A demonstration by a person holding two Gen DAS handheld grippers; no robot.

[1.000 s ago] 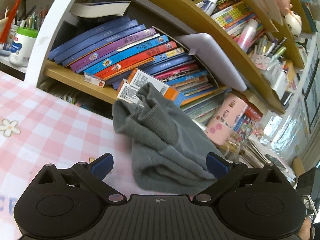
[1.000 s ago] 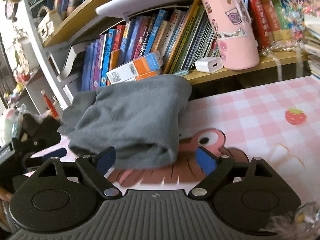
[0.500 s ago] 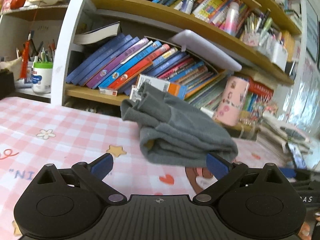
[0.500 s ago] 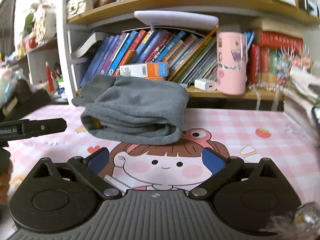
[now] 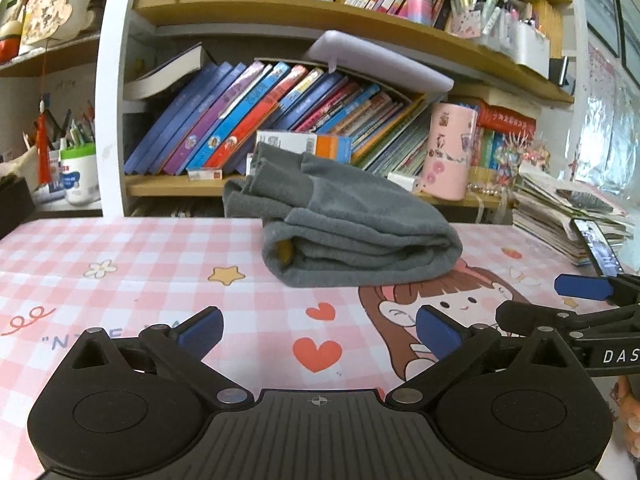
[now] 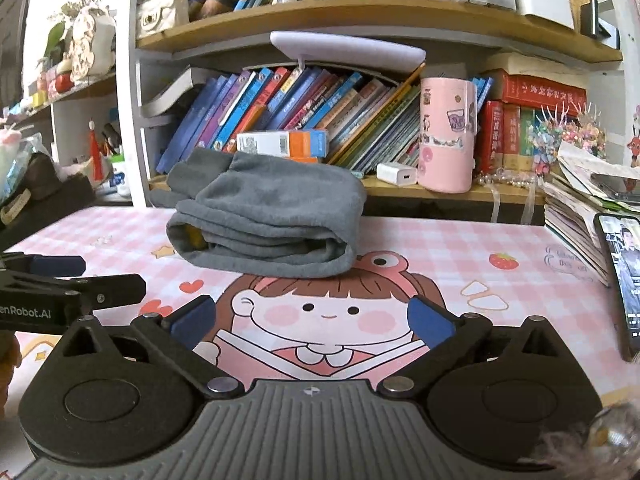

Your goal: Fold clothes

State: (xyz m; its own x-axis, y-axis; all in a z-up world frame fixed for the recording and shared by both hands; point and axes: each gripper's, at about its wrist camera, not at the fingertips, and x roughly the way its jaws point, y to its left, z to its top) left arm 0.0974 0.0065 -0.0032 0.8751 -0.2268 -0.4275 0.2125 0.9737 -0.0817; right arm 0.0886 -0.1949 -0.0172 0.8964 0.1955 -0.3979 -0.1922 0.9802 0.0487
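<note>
A grey garment (image 5: 352, 232) (image 6: 272, 228) lies folded into a thick bundle on the pink checked tablecloth (image 5: 120, 280), near the table's far edge. A bit of yellow shows inside its left end. My left gripper (image 5: 320, 330) hovers over the cloth short of the bundle, open and with nothing in it. My right gripper (image 6: 312, 320) sits beside it on the right, equally far back. Its jaws are opening and nothing is between them. Each view shows the other gripper's fingers (image 5: 584, 287) (image 6: 60, 266) at its edge.
A bookshelf (image 6: 460, 192) packed with leaning books stands right behind the table. On it are a pink cup (image 6: 446, 136) and a white charger (image 6: 398, 172). At the right, a phone (image 6: 620, 276) leans on a stack of magazines (image 5: 568, 216).
Both grippers have drawn back from the grey bundle and rolled level, so it now lies farther off. The right jaws have spread a little wider. The bundle stays put.
</note>
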